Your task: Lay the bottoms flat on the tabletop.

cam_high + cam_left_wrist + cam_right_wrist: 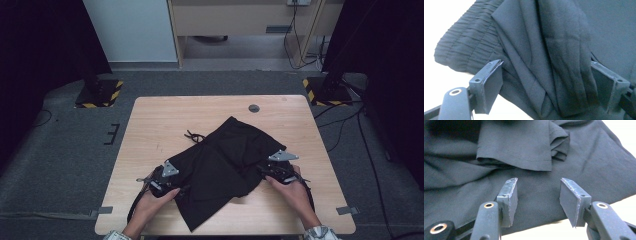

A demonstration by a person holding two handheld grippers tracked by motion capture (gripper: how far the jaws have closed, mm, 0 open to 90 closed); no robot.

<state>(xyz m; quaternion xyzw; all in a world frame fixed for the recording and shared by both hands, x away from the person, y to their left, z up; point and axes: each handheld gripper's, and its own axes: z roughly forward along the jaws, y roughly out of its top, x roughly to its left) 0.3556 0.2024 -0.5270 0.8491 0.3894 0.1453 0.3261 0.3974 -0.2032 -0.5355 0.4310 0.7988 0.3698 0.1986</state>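
Nearest the person, the left gripper (161, 184) stands at the black shorts' (220, 165) near-left edge, jaws spread wide with bunched folds between the pads, not pinched. The right gripper (278, 172) sits at the right edge, jaws half spread over flat cloth, gripping nothing. The shorts lie crumpled mid-table (150, 120), drawstring (194, 136) trailing beyond. Risk: closing on bunched layers would likely drag the whole garment.
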